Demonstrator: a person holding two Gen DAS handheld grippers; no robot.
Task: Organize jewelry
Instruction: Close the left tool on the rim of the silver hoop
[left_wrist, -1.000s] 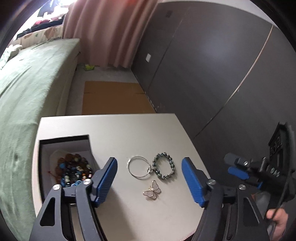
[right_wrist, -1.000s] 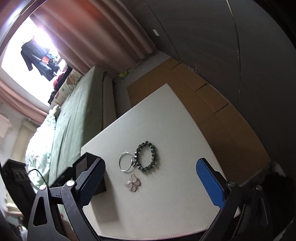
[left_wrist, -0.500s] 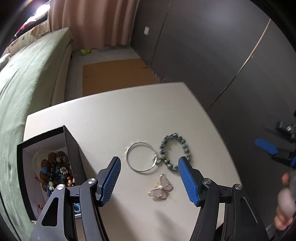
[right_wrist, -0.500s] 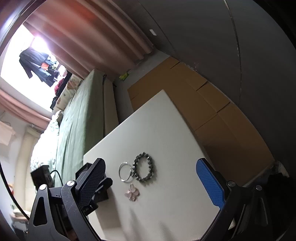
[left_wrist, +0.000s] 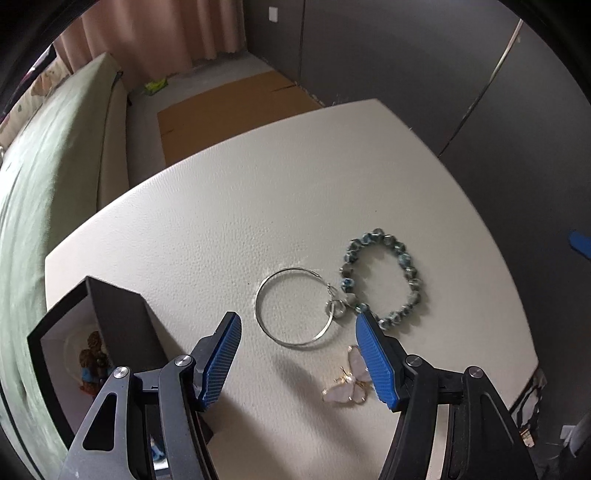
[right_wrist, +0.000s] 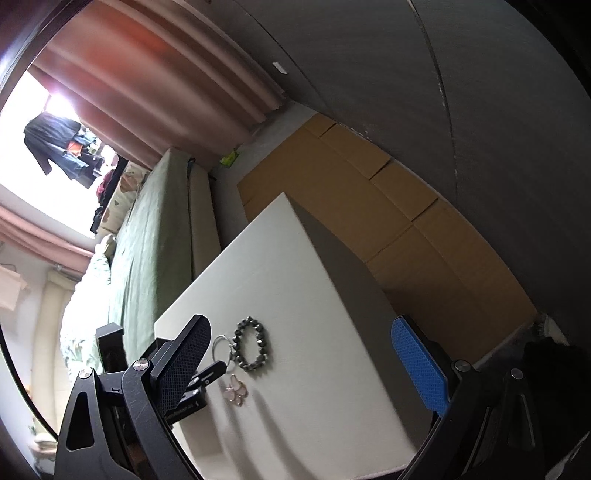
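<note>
On the white worktop (left_wrist: 229, 221), left to right, a black box (left_wrist: 122, 325) holding beads, the left tongs (left_wrist: 297, 354) spread apart above a silver hoop (left_wrist: 295, 306), a beaded bracelet (left_wrist: 382, 275), a butterfly brooch (left_wrist: 349, 384), and the empty right tongs (right_wrist: 301, 363) gaping wide.

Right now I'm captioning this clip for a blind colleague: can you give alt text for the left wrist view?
The left hand-held gripper, jaws open and empty, hangs over a silver hoop on a white table. A beaded bracelet touches the hoop's right side, a pink butterfly charm lies nearer, and an open black box of beads sits left.
</note>
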